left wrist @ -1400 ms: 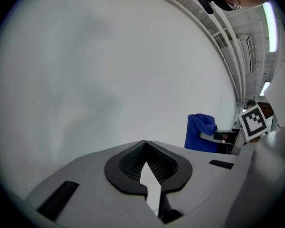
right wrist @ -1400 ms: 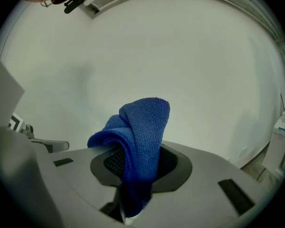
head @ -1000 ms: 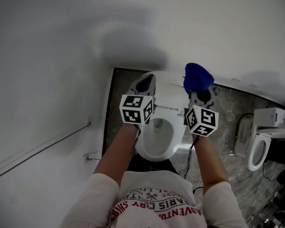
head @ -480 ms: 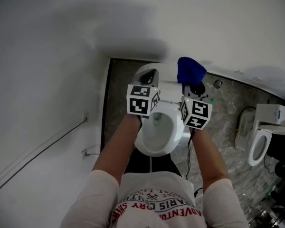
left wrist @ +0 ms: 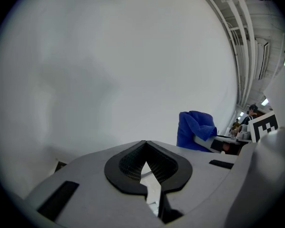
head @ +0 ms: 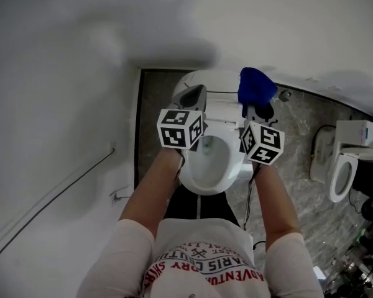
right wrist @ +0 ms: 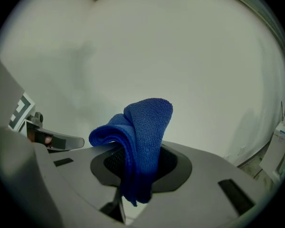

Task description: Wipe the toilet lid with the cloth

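Observation:
A white toilet [head: 231, 172] stands below me with its bowl open. Its lid [head: 214, 79] shows as a white curved shape at the back, by the wall. My right gripper [head: 258, 108] is shut on a folded blue cloth [head: 256, 87], held above the toilet's back right side. In the right gripper view the cloth [right wrist: 145, 137] bulges up out of the jaws and faces the white wall. My left gripper [head: 193, 95] hovers over the back left of the toilet, shut with nothing in it [left wrist: 145, 145]. The left gripper view also shows the cloth [left wrist: 194, 129] to its right.
A white wall fills the left and top, with a thin cable [head: 74, 182] running along it. A second toilet [head: 342, 176] stands at the right on the grey marbled floor [head: 298, 185]. The person's arms and white printed shirt [head: 202, 259] fill the bottom.
Both grippers have shifted slightly toward the wall over the back of the toilet. The cloth stays in the right gripper's jaws. The head view has tilted a little.

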A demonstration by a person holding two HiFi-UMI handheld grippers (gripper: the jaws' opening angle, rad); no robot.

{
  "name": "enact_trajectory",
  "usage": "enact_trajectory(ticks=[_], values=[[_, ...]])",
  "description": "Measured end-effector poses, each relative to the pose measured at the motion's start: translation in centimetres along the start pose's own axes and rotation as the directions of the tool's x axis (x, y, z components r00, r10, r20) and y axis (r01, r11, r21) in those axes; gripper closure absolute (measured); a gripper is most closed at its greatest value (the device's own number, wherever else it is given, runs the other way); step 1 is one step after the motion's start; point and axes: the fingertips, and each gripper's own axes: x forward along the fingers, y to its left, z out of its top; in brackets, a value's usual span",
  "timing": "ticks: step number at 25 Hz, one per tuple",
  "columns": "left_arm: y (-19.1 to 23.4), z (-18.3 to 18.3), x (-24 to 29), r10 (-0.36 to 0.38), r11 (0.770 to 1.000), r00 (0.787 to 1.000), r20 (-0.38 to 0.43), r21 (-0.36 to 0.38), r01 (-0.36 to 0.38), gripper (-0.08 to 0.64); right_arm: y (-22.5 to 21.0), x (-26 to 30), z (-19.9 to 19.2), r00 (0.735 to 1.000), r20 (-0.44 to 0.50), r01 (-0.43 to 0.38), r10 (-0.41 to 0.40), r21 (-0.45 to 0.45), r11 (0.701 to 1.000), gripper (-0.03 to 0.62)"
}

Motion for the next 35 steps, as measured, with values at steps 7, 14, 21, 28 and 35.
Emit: enact_trajectory(ticks=[7,14,21,28,35], values=[[-1.6,-1.4,-2.8,-0.056,0.998,0.998,0.004,0.021,0.056,0.554,0.1,-3.8,-1.0,0.998,0.053,0.029,-0.034,0.075,0.997,0.494],[-3.5,-4.1,-7.0,-0.097,0.993,0.994,0.055,0.069,0.094,0.554,1.4,-8.6,-2.8,0.991,0.111,0.063,-0.068,0.051,0.997,0.494],[-5.5,-8.2,-10.9,-0.07,0.995,0.996,0.053,0.082,0.065,0.554,1.6,-13.3,-6.0,0.995,0.091,0.03,-0.039,0.096,0.995,0.494],[-6.5,-14.2,-14.5,-0.001,0.997,1.0,0.019,0.083,-0.001,0.554,3.0,-17.7,-11.1,0.998,0.032,-0.047,0.045,0.075,0.996,0.494],[-7.4,-21.1,-17.9,0.015,1.0,0.998,-0.061,0.02,-0.014,0.554,4.2,-22.0,-17.0,0.994,-0.059,-0.087,0.091,0.068,0.994,0.494]])
